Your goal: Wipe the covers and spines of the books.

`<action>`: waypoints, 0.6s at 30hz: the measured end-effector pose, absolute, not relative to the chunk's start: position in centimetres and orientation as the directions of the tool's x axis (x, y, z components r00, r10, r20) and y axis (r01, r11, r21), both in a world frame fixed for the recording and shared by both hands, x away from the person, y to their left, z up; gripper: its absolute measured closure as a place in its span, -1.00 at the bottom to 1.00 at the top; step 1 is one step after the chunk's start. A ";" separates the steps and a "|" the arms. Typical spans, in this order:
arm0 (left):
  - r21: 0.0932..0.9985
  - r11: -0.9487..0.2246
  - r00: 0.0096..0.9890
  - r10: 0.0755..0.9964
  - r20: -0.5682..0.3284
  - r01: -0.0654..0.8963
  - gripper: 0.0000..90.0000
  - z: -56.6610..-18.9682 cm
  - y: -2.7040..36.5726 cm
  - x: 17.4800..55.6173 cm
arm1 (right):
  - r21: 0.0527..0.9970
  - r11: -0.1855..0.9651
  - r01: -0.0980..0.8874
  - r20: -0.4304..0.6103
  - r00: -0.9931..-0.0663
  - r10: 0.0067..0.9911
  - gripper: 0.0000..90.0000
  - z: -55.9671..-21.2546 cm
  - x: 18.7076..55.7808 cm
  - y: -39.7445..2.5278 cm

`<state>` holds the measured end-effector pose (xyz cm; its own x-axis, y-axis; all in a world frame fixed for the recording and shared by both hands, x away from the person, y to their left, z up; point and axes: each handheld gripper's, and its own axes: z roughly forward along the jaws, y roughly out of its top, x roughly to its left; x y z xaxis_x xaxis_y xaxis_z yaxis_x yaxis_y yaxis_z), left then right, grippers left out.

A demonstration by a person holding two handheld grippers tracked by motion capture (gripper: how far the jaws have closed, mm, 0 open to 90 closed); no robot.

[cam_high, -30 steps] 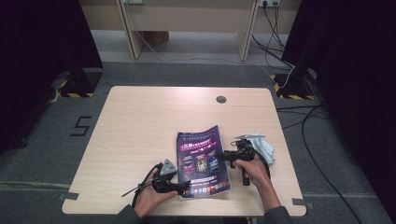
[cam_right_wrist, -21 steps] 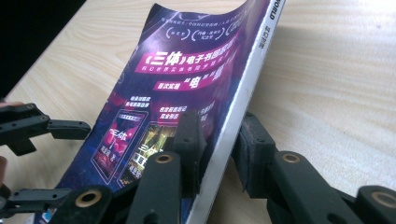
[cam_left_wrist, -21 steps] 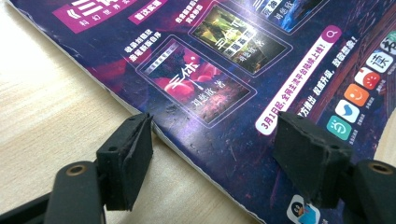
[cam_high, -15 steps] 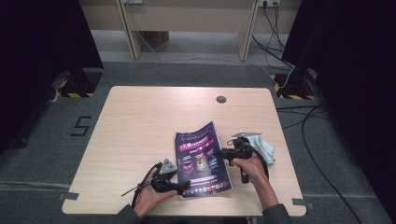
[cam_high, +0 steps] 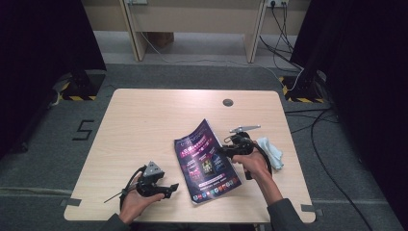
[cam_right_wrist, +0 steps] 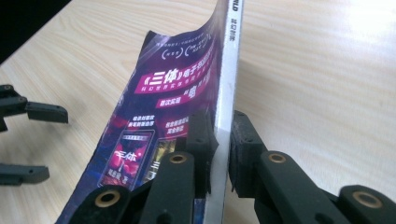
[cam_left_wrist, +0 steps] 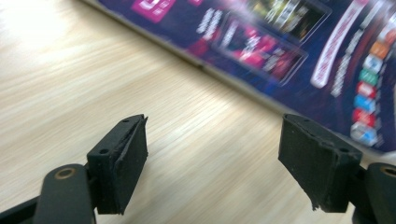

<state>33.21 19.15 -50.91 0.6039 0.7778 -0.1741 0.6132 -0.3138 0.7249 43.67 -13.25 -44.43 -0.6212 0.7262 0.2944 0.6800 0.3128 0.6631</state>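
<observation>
Wooden table (cam_high: pixel 144 120) on grey carpet, dark curtains at both sides, a pale desk frame beyond.

Landmark: magazine (cam_high: pixel 207 161), purple cover, lying on the near right part of the table, top end pointing away and slightly right.

Right gripper (cam_high: pixel 226 150) at the magazine's right edge, about halfway along. Clenched on that edge: in the right gripper view, spine (cam_right_wrist: pixel 229 70) pinched between both pads, edge lifted and cover curling up off the wood.

Left gripper (cam_high: pixel 172 187) just left of the magazine's near left corner, low over bare wood, pointing toward it. Released: in the left gripper view, pads (cam_left_wrist: pixel 123 158) spread wide, nothing between them, magazine (cam_left_wrist: pixel 299 51) lying beyond the tips, not touching.

White cloth (cam_high: pixel 270 151) right of the magazine, just past the right hand. Round grommet (cam_high: pixel 228 102) beyond the magazine, near the far edge.
</observation>
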 end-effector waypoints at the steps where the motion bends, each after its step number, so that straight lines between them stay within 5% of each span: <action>1: 0.725 -0.299 0.590 0.787 -0.180 0.620 -0.48 -51.0 19.5 33.4 | 0.664 0.323 0.674 0.283 -0.627 0.726 0.82 -44.1 43.8 -13.0; 18: 0.717 -0.275 0.567 0.799 -0.200 0.640 -0.47 -51.3 20.4 34.0 | 0.659 0.510 0.553 0.021 -0.691 0.723 0.85 -35.1 45.7 -10.5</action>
<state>33.99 20.43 -51.32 0.5673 0.7989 -0.1998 0.6405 -0.2754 0.7169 45.75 -10.49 -35.12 -0.6907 0.7228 0.0206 0.5532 0.5098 0.6589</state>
